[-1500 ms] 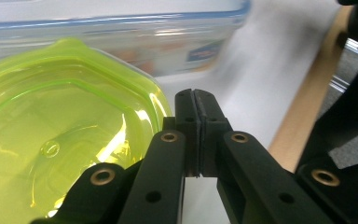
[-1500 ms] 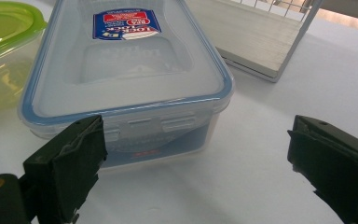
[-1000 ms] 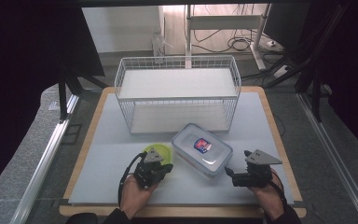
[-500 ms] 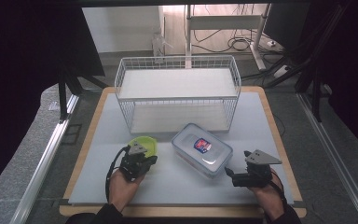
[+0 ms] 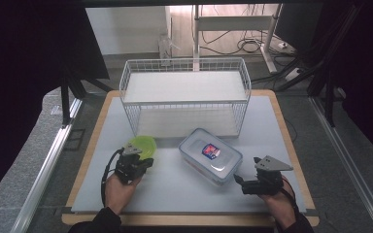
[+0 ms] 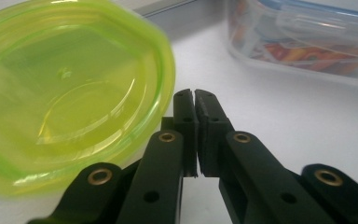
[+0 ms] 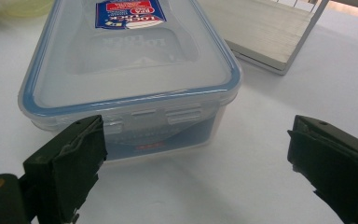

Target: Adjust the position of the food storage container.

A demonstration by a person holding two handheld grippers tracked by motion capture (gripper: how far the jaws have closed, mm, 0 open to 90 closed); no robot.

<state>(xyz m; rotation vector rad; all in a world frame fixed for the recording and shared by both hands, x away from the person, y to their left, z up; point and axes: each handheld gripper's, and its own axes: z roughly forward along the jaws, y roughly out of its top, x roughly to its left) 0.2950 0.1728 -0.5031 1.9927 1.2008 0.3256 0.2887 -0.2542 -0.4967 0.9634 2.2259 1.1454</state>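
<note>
Box (image 5: 210,155) lies straight ahead of the wide-open, empty right gripper (image 5: 246,185). Left gripper (image 5: 141,162) is closed on nothing beside the bowl (image 5: 142,145).

Lime-green bowl (image 6: 70,88), clear blue-rimmed container (image 7: 130,70) with red-blue label, white wire rack (image 5: 184,92)
</note>
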